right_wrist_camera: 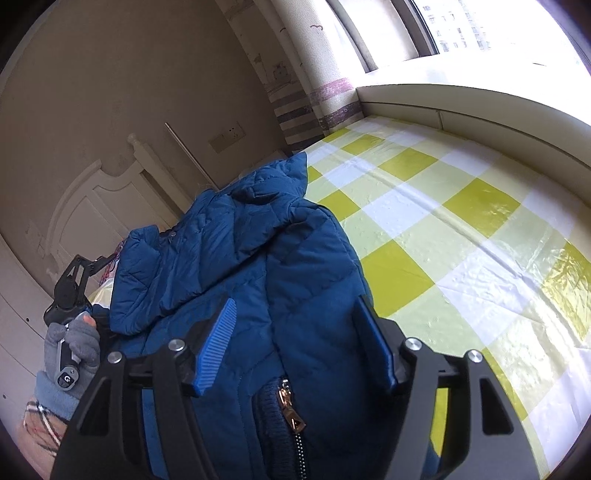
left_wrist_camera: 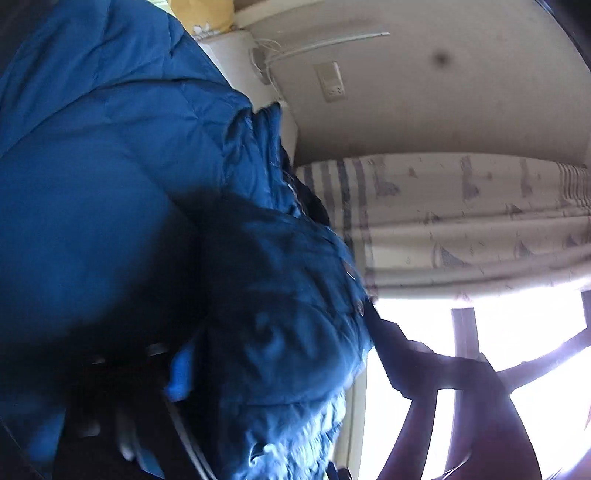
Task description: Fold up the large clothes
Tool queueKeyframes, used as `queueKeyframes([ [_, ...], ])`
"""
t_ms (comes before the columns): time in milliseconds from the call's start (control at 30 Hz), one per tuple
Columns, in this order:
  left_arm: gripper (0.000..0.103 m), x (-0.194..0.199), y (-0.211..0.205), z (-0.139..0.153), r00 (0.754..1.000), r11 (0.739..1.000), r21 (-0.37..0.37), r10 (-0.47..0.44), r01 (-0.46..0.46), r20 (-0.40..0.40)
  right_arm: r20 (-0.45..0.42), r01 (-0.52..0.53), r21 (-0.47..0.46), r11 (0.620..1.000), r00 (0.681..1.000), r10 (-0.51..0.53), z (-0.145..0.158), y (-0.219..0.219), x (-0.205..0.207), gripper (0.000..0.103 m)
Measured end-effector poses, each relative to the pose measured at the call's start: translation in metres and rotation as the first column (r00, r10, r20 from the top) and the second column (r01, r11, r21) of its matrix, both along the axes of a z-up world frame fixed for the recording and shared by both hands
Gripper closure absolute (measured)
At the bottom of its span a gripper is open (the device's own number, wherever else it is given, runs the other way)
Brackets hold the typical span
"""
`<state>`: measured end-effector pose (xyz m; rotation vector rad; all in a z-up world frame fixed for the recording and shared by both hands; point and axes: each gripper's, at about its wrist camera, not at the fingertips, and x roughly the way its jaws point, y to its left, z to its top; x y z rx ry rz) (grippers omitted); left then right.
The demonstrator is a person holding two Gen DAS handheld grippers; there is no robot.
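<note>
A blue quilted puffer jacket (right_wrist_camera: 236, 258) hangs bunched over the near left part of a bed. Its gold zipper pull (right_wrist_camera: 291, 413) shows low in the right wrist view. My right gripper (right_wrist_camera: 295, 332) stands wide open, blue pads on either side of the jacket's front. In the left wrist view the jacket (left_wrist_camera: 129, 166) fills the left half, blurred and very close; the left gripper's fingers are buried in the dark fabric, with one blue pad (left_wrist_camera: 181, 373) just showing. The left gripper (right_wrist_camera: 70, 284) also shows at the left edge of the right wrist view, held by a grey-gloved hand.
The bed carries a yellow-green and white checked cover (right_wrist_camera: 461, 236). A white headboard (right_wrist_camera: 96, 199) and wall with a socket (right_wrist_camera: 227, 136) lie behind. A patterned curtain (left_wrist_camera: 461, 218) and bright window (right_wrist_camera: 480, 26) stand at the far side, with a white ledge (right_wrist_camera: 480, 107).
</note>
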<state>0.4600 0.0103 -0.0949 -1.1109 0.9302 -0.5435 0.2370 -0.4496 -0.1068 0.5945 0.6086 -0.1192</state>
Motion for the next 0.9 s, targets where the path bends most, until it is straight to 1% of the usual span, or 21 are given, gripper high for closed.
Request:
queueKeyframes([
  [33,0.081,-0.001,-0.001,0.002,1.0,0.999,0.038,0.005,-0.006,0.014,-0.002,0.0,0.003,1.0,1.0,0.0,-0.001,0.0,0.0,0.037],
  [67,0.086,-0.004,-0.001,0.007,0.999,0.998,0.066,0.001,-0.004,0.045,-0.001,0.001,0.01,1.0,1.0,-0.001,-0.001,-0.001,-0.001,0.037],
  [100,0.088,-0.012,0.001,0.018,0.995,0.995,0.095,-0.001,-0.009,0.104,-0.001,0.002,0.013,1.0,1.0,-0.002,-0.002,-0.002,-0.001,0.037],
  [133,0.089,-0.025,0.002,0.033,0.985,0.989,0.146,0.003,-0.029,0.173,0.0,0.002,0.014,1.0,1.0,-0.002,-0.002,-0.002,-0.002,0.037],
  [167,0.089,-0.042,0.002,0.05,0.968,0.977,0.205,0.007,-0.06,0.25,0.0,0.001,0.015,1.0,1.0,-0.001,-0.002,-0.002,-0.002,0.037],
  [233,0.089,-0.072,0.009,0.074,0.932,0.956,0.267,0.015,-0.119,0.361,0.0,0.0,0.017,1.0,1.0,0.0,-0.001,-0.002,-0.002,0.037],
  [267,0.089,-0.09,0.013,0.086,0.914,0.944,0.289,0.032,-0.161,0.404,0.003,0.0,0.019,1.0,1.0,0.0,-0.001,-0.002,-0.003,0.037],
  [300,0.089,-0.111,0.02,0.094,0.896,0.922,0.318,0.063,-0.222,0.44,0.006,0.0,0.021,1.0,1.0,0.0,-0.001,-0.002,-0.004,0.037],
  [333,0.089,-0.126,0.025,0.098,0.884,0.9,0.34,0.093,-0.271,0.459,0.009,-0.001,0.022,1.0,1.0,0.0,-0.001,-0.002,-0.004,0.037],
  [367,0.088,-0.136,0.029,0.096,0.885,0.883,0.365,0.109,-0.296,0.453,0.009,-0.001,0.023,1.0,1.0,0.001,-0.001,-0.002,-0.004,0.037],
  [400,0.087,-0.137,0.029,0.092,0.897,0.879,0.388,0.091,-0.276,0.432,0.007,-0.001,0.024,1.0,1.0,0.001,-0.001,-0.002,-0.004,0.037],
  [467,0.083,-0.132,0.029,0.073,0.939,0.867,0.454,0.047,-0.208,0.34,0.0,0.001,0.019,1.0,1.0,-0.001,-0.001,-0.001,-0.003,0.037],
  [533,0.081,-0.125,0.035,0.043,0.969,0.869,0.46,0.081,-0.183,0.232,-0.003,0.002,0.012,1.0,1.0,-0.002,0.0,0.0,-0.003,0.037],
  [567,0.081,-0.122,0.037,0.036,0.978,0.869,0.465,0.09,-0.17,0.189,-0.005,0.003,0.01,1.0,1.0,-0.003,0.0,0.0,-0.002,0.037],
  [600,0.081,-0.116,0.04,0.025,0.987,0.888,0.438,0.091,-0.139,0.13,-0.006,0.005,0.008,1.0,1.0,-0.005,0.0,0.001,-0.003,0.037],
  [633,0.081,-0.115,0.042,0.024,0.988,0.899,0.417,0.093,-0.136,0.122,-0.006,0.005,0.007,1.0,1.0,-0.005,0.0,0.001,-0.003,0.037],
  [667,0.08,-0.115,0.042,0.027,0.986,0.897,0.418,0.096,-0.145,0.137,-0.007,0.004,0.008,1.0,1.0,-0.004,-0.001,0.001,-0.002,0.037],
  [733,0.08,-0.115,0.043,0.029,0.984,0.883,0.443,0.1,-0.157,0.15,-0.019,0.004,-0.001,1.0,1.0,-0.004,-0.001,0.002,-0.002,0.037],
  [833,0.08,-0.123,0.041,0.029,0.984,0.871,0.466,0.093,-0.155,0.152,-0.055,-0.017,-0.064,0.998,0.998,0.014,0.002,0.013,0.003,0.034],
  [867,0.08,-0.124,0.039,0.031,0.984,0.862,0.483,0.088,-0.154,0.157,-0.066,-0.033,-0.092,0.995,0.997,0.027,0.004,0.018,0.005,0.034],
  [900,0.08,-0.135,0.046,0.029,0.983,0.847,0.508,0.082,-0.157,0.166,-0.081,-0.035,-0.127,0.991,0.996,0.025,0.007,0.023,0.006,0.034],
])
